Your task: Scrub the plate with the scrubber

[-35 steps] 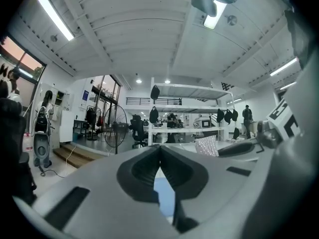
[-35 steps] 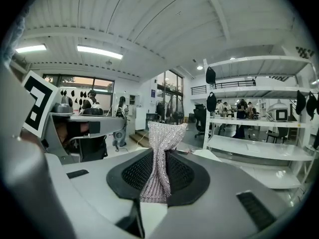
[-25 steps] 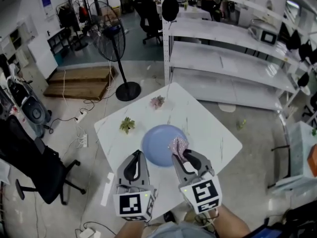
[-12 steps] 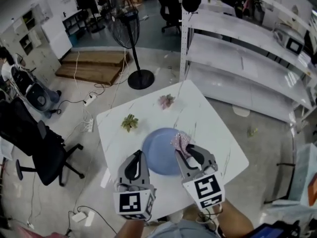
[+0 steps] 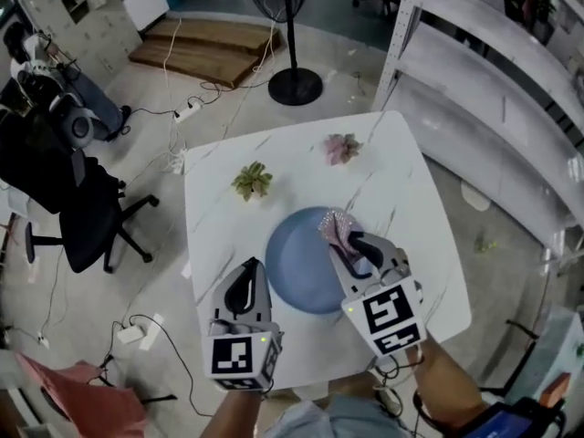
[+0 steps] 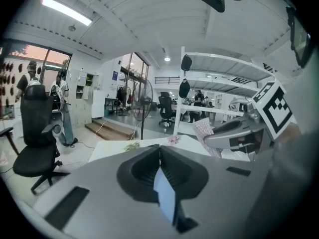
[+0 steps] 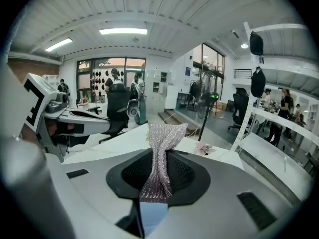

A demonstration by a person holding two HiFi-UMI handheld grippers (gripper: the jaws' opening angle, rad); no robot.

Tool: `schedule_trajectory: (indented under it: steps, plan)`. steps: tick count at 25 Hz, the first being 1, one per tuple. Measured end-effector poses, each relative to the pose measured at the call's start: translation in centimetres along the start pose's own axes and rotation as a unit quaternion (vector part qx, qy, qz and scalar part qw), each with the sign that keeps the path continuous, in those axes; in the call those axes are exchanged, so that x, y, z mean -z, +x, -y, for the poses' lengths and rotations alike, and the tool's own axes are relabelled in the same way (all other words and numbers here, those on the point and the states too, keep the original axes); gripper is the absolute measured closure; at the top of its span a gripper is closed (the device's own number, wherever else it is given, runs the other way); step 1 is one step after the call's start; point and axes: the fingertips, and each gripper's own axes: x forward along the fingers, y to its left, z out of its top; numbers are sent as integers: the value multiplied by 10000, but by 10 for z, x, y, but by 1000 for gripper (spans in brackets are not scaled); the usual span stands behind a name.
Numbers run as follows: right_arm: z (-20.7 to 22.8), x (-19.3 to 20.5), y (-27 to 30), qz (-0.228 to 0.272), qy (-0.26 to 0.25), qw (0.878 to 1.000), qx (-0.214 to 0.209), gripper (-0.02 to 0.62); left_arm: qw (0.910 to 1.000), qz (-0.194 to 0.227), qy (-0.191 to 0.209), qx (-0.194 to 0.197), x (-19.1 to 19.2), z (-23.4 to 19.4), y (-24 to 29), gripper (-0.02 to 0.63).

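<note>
The blue plate (image 5: 306,267) is sitting near the middle of the white table (image 5: 406,203). The scrubber (image 5: 336,230), a silvery mesh wad, is hanging over its rim at about 1 o'clock, pinched tight in the right gripper (image 5: 345,245). The left gripper (image 5: 246,281), jaws together on nothing, is hovering at the plate's 8 o'clock edge. Over the last second mainly the head view is dipping; the scrubber is keeping to the same rim spot, so scrubbing is probably only beginning. A green sprig (image 5: 253,180) is lying beyond at 11 o'clock
</note>
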Motion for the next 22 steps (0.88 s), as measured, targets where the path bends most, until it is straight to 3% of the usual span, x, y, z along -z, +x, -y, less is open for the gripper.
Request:
schedule_trajectory:
  steps: [9,13,19,22]
  plan:
    - [-3,58,73,-908,-517,9920,-711,499,9953,-767,-544,-241,80,-17,38,592]
    - [-2,75,95,-1244,-678,9860,-882,499,9912,-1133,-662,-194,112,-22,50,524]
    - [-2,108,119,-2069,-1187,9647,-1117,502,9868,-1469,-638,-222,143,-32,68,515]
    - [1,118,130,-2468,-1436,9511,-1181,505,9842,-1622,-678,-187,152,-36,75,557]
